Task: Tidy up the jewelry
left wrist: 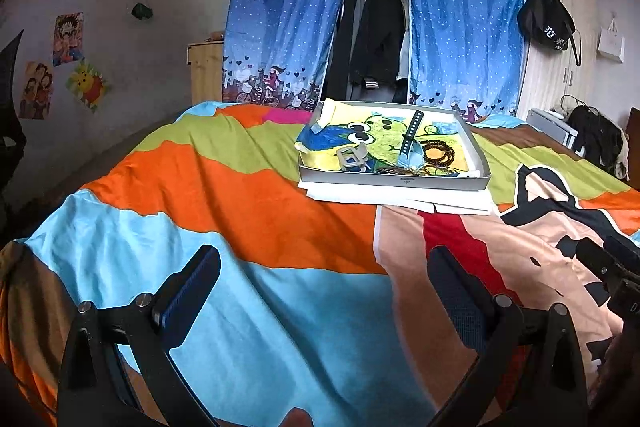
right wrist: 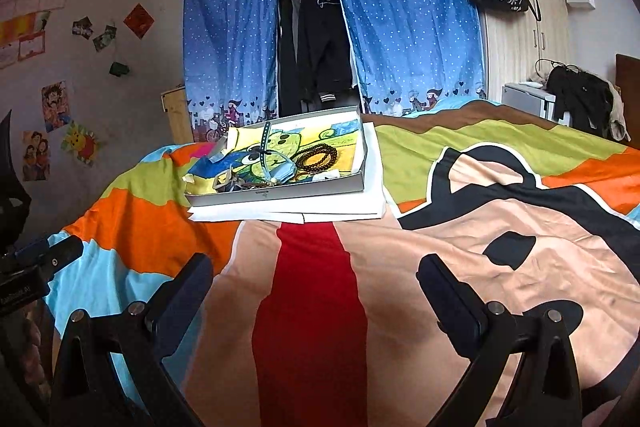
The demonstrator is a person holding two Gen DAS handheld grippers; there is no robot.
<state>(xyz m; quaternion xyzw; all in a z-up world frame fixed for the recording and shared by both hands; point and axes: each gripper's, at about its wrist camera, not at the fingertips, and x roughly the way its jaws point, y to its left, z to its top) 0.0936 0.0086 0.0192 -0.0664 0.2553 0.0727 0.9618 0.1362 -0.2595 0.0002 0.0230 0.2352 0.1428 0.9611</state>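
Right wrist view: I see the jewelry tray [right wrist: 280, 187] ahead-left of my spread, empty right gripper [right wrist: 316, 275]; the left gripper [left wrist: 324, 267], also spread, sits similarly far.

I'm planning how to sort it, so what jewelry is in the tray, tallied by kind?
Bead bracelets: 1
Watch straps: 1
Hair clips: 1
Tangled cords at the front wall: cannot count
Total: 3 clear pieces in the tray

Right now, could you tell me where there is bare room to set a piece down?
Free: the bedspread between both open grippers and the box, and right of it. Crowded: the box's near end, where beads, strap and clip bunch.
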